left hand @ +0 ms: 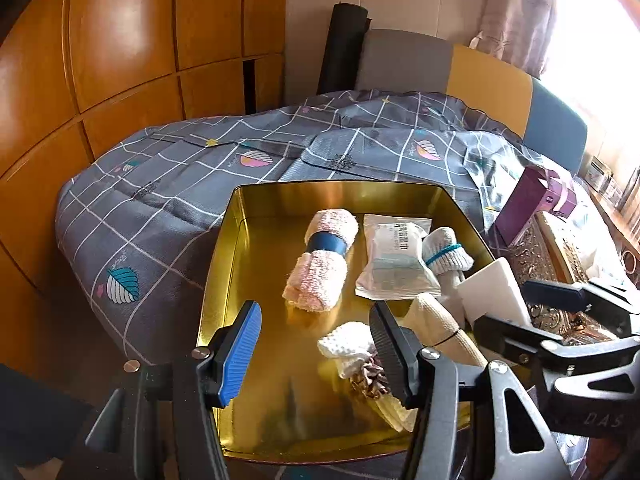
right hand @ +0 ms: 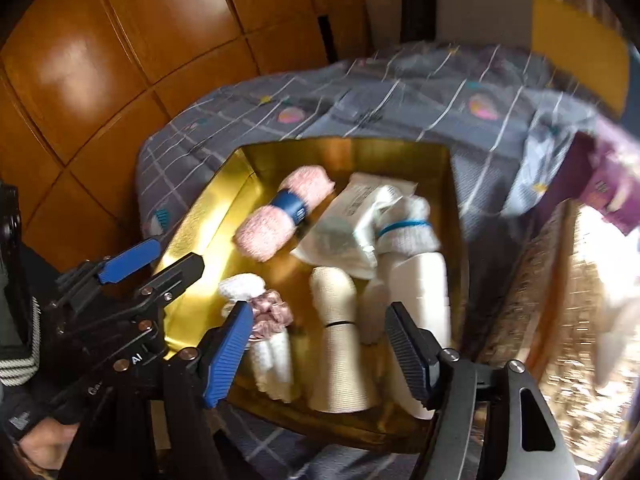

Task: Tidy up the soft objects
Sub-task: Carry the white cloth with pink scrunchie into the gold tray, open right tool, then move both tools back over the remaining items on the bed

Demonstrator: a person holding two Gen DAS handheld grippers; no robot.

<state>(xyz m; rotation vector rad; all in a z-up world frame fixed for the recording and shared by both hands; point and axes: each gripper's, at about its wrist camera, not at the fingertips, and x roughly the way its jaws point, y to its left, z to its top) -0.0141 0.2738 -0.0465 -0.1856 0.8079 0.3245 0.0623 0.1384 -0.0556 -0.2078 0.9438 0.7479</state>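
Showing the gold tin box [left hand: 256, 216] on the bed, over the grey checked quilt [left hand: 168, 184], with soft items gathered inside. A pink towel roll [left hand: 322, 260] with a blue band lies mid-box; beside it are a white wipes packet [left hand: 394, 260] and a white sock bundle [left hand: 446, 254] tied with a blue elastic. Nearer the camera lie a cream cloth roll [right hand: 340, 320] bound by a black band, a white knitted piece [left hand: 346, 344] with a pink scrunchie [right hand: 272, 316], and a white block [left hand: 494, 292].

The right tongs [right hand: 320, 344] are seen apart, straddling the cream cloth roll, with no pad visibly pressing on it; the picture is blurred. The left tongs [left hand: 316, 344] are held apart over the box floor, with nothing between them.

The step in hand is judged to be the setting of the cream roll among the others. It is best done if the tongs are lifted straight clear, so that neither the scrunchie nor the neighbouring white block is dragged. The open floor at the left of the box is left for further items.
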